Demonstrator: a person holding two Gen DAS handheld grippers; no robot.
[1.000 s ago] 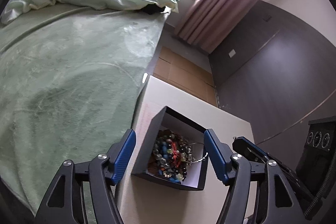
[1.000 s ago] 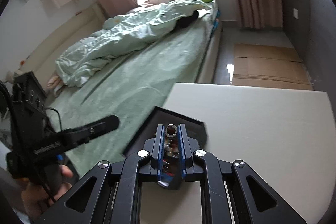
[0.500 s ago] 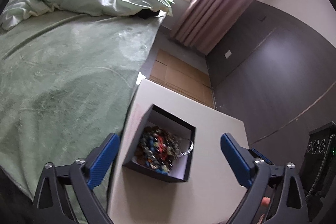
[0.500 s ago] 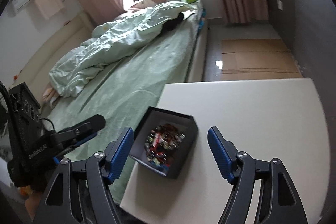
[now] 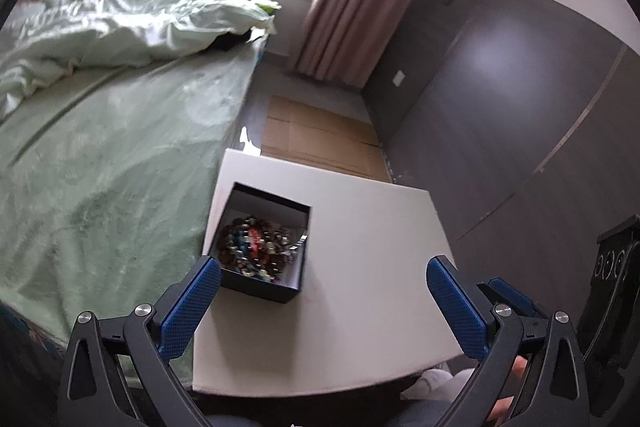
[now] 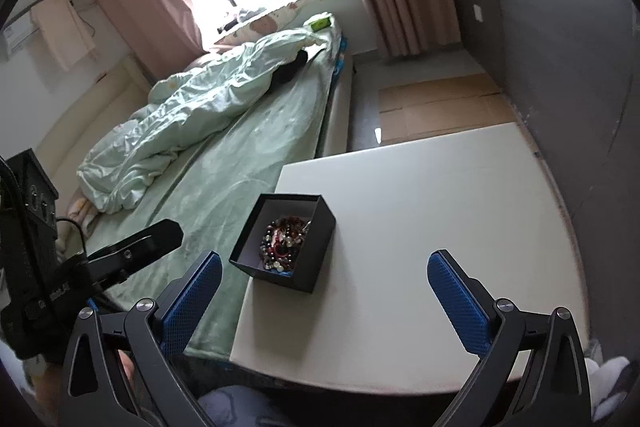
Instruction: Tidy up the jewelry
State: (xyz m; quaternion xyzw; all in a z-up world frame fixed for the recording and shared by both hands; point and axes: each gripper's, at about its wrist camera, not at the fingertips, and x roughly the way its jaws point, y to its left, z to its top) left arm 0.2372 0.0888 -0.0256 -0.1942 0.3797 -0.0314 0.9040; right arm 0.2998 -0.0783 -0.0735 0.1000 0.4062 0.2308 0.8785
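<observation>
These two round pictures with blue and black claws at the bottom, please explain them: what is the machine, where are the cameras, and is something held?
There is no robot. A person holds one two-finger gripper in each hand, and each gripper carries a wide-angle camera that looks along its fingers.

One picture comes from the left gripper, the other from the right gripper. Both are open and hold nothing.

Below them a white table stands beside a green bed. On the table sits an open black box with a heap of beaded jewelry inside.

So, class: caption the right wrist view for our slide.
Open right tool above a black box of beaded jewelry.
</observation>
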